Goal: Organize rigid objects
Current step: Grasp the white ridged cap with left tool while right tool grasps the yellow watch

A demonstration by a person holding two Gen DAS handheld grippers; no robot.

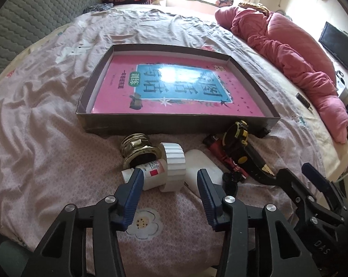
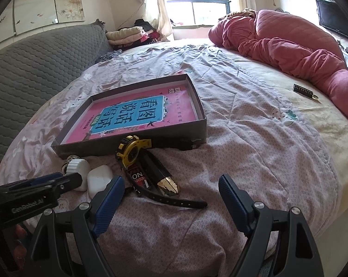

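In the left wrist view my left gripper (image 1: 170,176) is open, its blue pads on either side of a white ribbed cap (image 1: 174,161) and a small white bottle with a red label (image 1: 152,173); a gap shows on the right side. Behind these lie a brass ring fitting (image 1: 137,149) and a white oval case (image 1: 202,161). A yellow-black tape measure (image 2: 132,151), a red-black pack (image 2: 138,177), a black-gold piece (image 2: 167,182) and a black strap (image 2: 174,202) lie ahead of my open right gripper (image 2: 171,198), which holds nothing. A shallow dark box (image 1: 174,124) holds a pink book (image 1: 174,83).
Everything lies on a bed with a pink patterned sheet (image 2: 243,138). A rolled pink quilt (image 2: 289,46) runs along the right. A small dark keyring tag (image 2: 303,91) lies near it. A grey padded headboard (image 2: 35,57) stands at the left, folded clothes (image 2: 125,34) behind.
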